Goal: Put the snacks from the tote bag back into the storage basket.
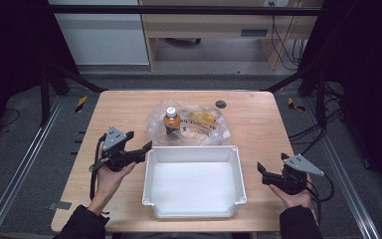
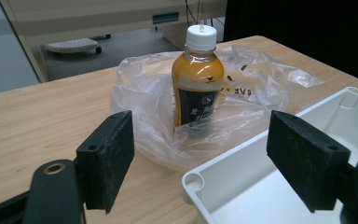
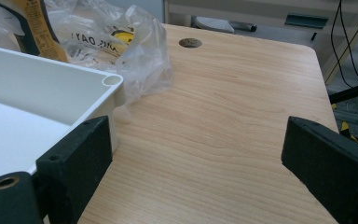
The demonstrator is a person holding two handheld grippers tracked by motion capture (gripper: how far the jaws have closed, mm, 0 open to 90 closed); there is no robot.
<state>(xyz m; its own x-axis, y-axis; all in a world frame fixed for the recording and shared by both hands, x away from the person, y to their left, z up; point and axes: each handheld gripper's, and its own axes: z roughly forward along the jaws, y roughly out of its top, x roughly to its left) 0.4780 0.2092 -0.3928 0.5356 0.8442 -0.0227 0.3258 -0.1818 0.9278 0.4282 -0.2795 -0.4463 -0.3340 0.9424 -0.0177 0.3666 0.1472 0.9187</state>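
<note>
Plastic bag [image 2: 261, 88] lettering unreadable; bottle [image 2: 198, 79] label too.

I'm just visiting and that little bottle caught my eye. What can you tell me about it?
The small clear plastic bottle of orange-yellow drink has a white screw cap and a dark label with pale print around its lower half. It stands upright and closed inside the crumpled clear plastic bag, which wraps its base, on the wooden table just behind the white plastic tray. No gripper touches it.

clear plastic bag [image 3: 116, 42] printed "DAY" mirrored, bottle label [image 2: 196, 112] illegible
</note>
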